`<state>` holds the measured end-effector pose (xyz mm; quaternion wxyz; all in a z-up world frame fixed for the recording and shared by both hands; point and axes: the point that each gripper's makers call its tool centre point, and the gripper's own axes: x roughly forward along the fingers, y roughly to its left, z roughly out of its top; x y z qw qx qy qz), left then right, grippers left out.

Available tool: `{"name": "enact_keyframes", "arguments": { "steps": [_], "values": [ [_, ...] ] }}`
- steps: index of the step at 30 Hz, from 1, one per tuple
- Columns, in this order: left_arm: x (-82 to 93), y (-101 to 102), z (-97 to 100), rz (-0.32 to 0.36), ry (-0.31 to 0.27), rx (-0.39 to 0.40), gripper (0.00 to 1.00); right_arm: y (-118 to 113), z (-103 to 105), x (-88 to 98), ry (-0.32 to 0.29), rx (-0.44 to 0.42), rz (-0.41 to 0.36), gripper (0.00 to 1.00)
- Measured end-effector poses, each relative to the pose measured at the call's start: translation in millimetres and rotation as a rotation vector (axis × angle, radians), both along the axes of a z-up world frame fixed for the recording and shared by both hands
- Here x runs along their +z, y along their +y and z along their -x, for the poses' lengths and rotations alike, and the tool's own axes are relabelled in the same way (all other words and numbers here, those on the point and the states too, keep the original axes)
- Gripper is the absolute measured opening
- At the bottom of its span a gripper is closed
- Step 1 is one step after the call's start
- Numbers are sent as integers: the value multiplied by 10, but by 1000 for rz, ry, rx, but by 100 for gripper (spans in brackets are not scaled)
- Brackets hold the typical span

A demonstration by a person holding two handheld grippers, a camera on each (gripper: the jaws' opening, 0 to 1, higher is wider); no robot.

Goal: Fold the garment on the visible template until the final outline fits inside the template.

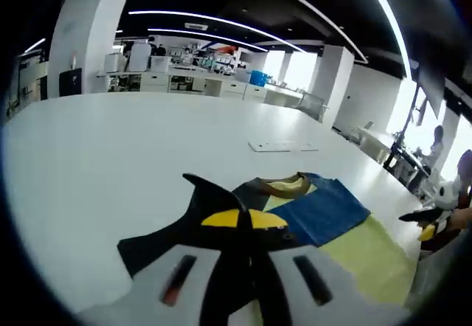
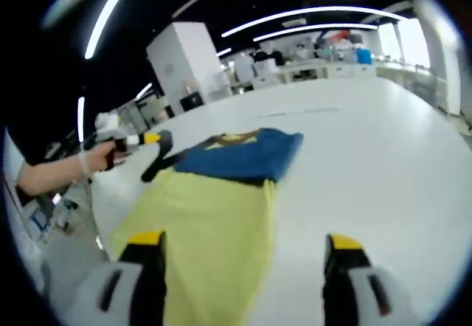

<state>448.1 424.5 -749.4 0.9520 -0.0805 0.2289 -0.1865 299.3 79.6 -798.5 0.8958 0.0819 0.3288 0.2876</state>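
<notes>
A blue garment (image 1: 324,212) with a yellow-brown collar lies folded on the far end of a yellow-green template (image 1: 369,252) on the white table. My left gripper (image 1: 243,219) has its yellow-tipped jaws shut, and a dark flap of the garment (image 1: 193,200) spreads from them. In the right gripper view, that left gripper (image 2: 151,143) sits in a gloved hand at the left edge of the garment (image 2: 240,156). My right gripper (image 2: 243,245) is open, its jaws wide apart above the bare near end of the template (image 2: 214,223). It also appears at the right (image 1: 428,223).
A flat white sheet (image 1: 284,146) lies farther out on the table (image 1: 110,164); the same sheet (image 2: 295,111) is beyond the garment. The table's edge (image 2: 96,215) runs left of the template. White pillars, benches and a person (image 1: 436,143) stand in the background.
</notes>
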Motion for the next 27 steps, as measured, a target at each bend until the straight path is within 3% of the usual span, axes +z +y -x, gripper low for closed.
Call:
{"name": "enact_keyframes", "arguments": {
  "steps": [4, 16, 27],
  "values": [
    [18, -317, -100, 12, -6, -43, 0, -35, 15, 1, 0, -13, -8, 88],
    [154, -977, -443, 52, -33, -142, 0, -64, 40, -11, 1, -32, -24, 88],
    [221, -1620, -514, 92, -41, -225, 0, -96, 55, -22, -7, -32, -25, 89]
  ]
}}
